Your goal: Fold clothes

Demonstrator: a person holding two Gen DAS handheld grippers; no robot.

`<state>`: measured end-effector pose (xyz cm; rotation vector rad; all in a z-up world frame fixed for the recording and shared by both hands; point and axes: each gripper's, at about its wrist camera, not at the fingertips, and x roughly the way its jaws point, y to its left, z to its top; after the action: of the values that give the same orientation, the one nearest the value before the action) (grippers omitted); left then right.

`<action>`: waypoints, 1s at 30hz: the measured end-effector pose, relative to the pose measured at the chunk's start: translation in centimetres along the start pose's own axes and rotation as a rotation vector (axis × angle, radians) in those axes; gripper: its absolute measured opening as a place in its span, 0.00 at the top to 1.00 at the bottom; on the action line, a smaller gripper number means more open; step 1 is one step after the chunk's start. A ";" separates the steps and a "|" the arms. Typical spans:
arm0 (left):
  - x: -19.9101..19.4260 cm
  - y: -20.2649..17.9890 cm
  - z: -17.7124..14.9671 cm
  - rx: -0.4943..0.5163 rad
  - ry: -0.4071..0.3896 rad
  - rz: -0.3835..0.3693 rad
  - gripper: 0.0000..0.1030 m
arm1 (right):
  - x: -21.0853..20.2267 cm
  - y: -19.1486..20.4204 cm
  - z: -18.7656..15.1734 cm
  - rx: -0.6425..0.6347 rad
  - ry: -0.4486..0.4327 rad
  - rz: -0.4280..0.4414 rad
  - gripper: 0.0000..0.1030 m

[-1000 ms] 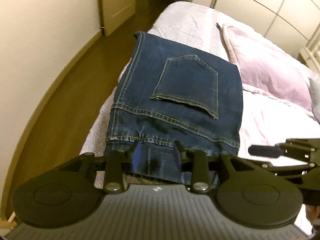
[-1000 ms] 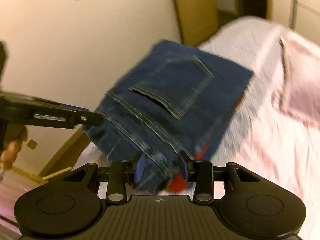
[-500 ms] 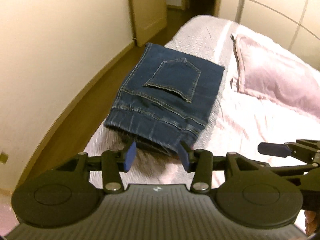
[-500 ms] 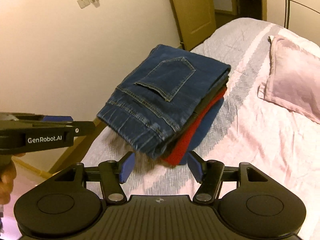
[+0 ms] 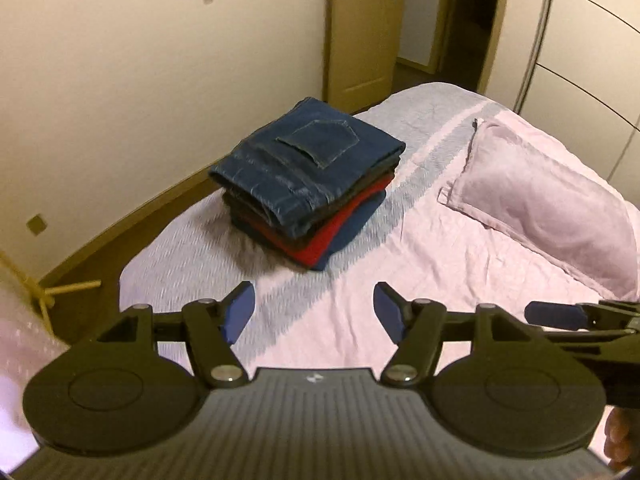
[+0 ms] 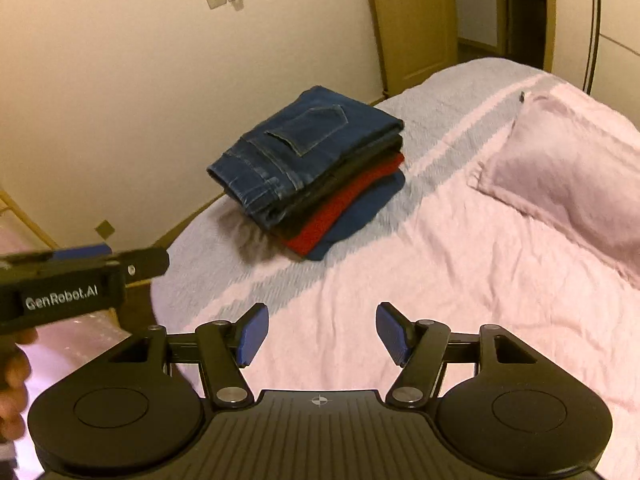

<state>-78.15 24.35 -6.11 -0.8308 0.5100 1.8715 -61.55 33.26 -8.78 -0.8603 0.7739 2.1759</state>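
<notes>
We see the bed filling the lower right of both views, a pillow at right. At frame centre, near the bed's left edge, lies the folded jeans atop a red garment and a blue garment. Our left gripper is opening, jaws wide, nothing between them. Our right gripper stands wide, likewise empty, well apart from the stack.
</notes>
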 end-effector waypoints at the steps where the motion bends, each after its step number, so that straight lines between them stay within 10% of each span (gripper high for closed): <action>1: -0.7 -0.5 -0.5 -0.011 0.001 0.008 0.39 | -0.9 -0.5 -0.5 0.009 0.000 0.011 0.39; 11: -5.1 -4.1 -3.6 -0.096 0.001 0.099 0.39 | -4.9 -2.0 -2.5 -0.095 0.026 0.041 0.39; 30: -0.3 -8.9 -3.6 -0.179 0.096 0.125 0.39 | -0.9 -7.3 -0.7 -0.256 0.133 -0.034 0.39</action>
<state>-68.83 25.56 -8.19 -1.0313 0.4669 2.0211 -55.39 36.82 -10.55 -1.1479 0.5448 2.2355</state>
